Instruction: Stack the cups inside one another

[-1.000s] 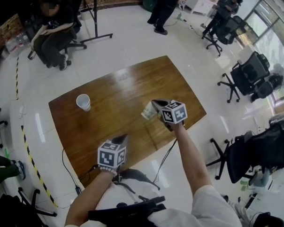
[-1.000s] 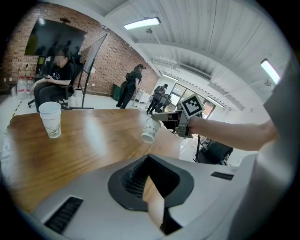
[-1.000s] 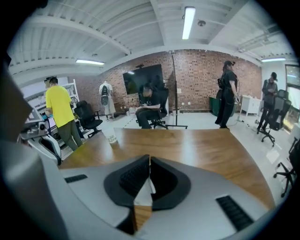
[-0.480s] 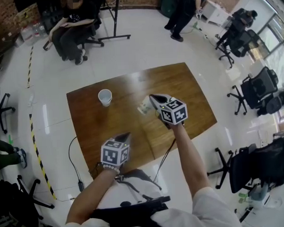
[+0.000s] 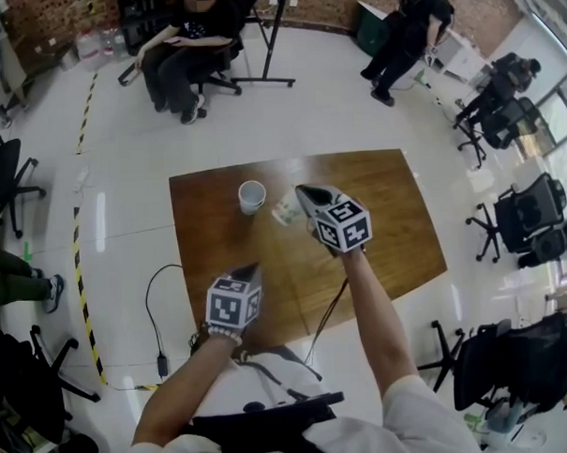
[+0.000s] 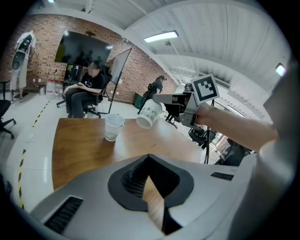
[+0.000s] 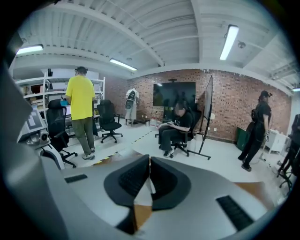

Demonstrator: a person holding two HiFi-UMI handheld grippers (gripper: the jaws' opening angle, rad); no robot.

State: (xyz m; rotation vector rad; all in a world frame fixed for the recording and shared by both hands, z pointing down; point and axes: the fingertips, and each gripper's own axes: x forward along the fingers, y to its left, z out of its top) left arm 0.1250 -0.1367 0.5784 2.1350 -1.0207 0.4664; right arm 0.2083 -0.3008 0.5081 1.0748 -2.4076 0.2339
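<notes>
Jaws of right gripper [image 5: 302, 191] tight on tilted cup [image 5: 285, 212] beside upright cup [image 5: 251, 196]; left gripper [image 5: 251, 267] closed, empty.

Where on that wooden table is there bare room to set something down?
The table is bare right of the right gripper, and between the standing cup and the left gripper. Crowded at the far middle: the held cup beside the standing cup.

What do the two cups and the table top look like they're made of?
Held cup: likely thin paper, matte white with faint grey print. The right gripper pinches it near the rim.
Standing cup: same matte white look with a rolled rim, so probably paper too.
Table: wood or wood veneer, with brown grain lines and a glossy finish that shows light reflections.
</notes>
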